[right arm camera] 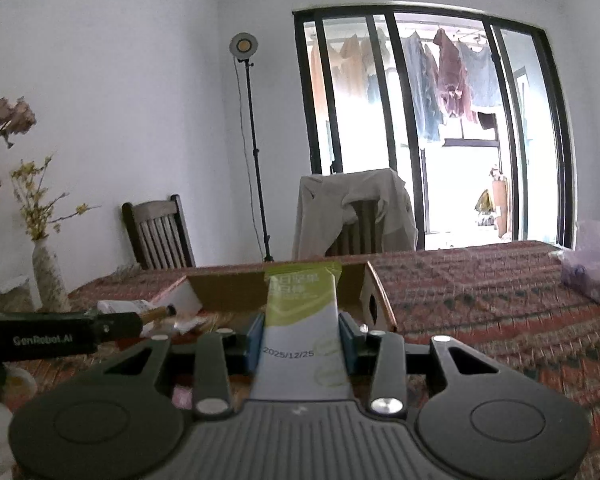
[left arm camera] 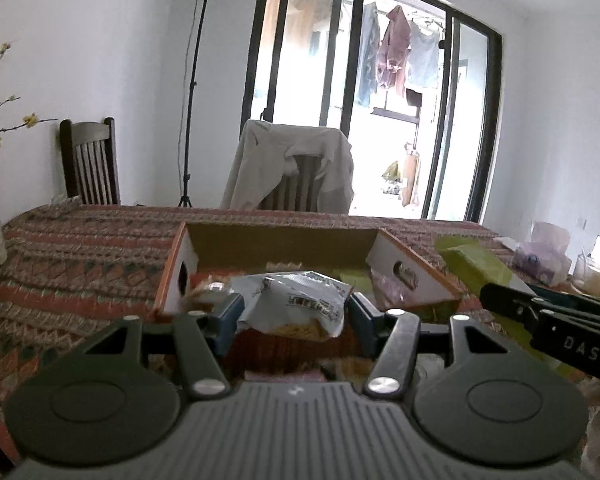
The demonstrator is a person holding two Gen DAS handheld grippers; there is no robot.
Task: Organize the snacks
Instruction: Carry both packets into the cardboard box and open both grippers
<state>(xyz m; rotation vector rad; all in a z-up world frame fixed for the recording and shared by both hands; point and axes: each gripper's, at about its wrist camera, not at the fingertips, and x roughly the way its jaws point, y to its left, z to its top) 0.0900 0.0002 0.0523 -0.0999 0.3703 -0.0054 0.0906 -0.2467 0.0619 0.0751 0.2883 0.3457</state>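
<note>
My left gripper (left arm camera: 294, 314) is shut on a silver-white snack bag (left arm camera: 296, 304) and holds it just in front of an open cardboard box (left arm camera: 284, 242) on the table. The box holds several snack packets. My right gripper (right arm camera: 302, 344) is shut on a green and white snack pouch (right arm camera: 302, 320) stamped 2025/12/25, held upright before the same box (right arm camera: 228, 286). The green pouch (left arm camera: 480, 268) and the right gripper's body (left arm camera: 548, 320) show at the right of the left wrist view. The left gripper's body (right arm camera: 52, 338) shows at the left of the right wrist view.
A patterned red tablecloth (right arm camera: 500, 300) covers the table. A vase of dried flowers (right arm camera: 48, 276) stands at the left. A purple plastic bag (right arm camera: 596, 268) lies at the right edge. Two chairs (left arm camera: 90, 160) and a lamp stand (right arm camera: 256, 152) are behind the table.
</note>
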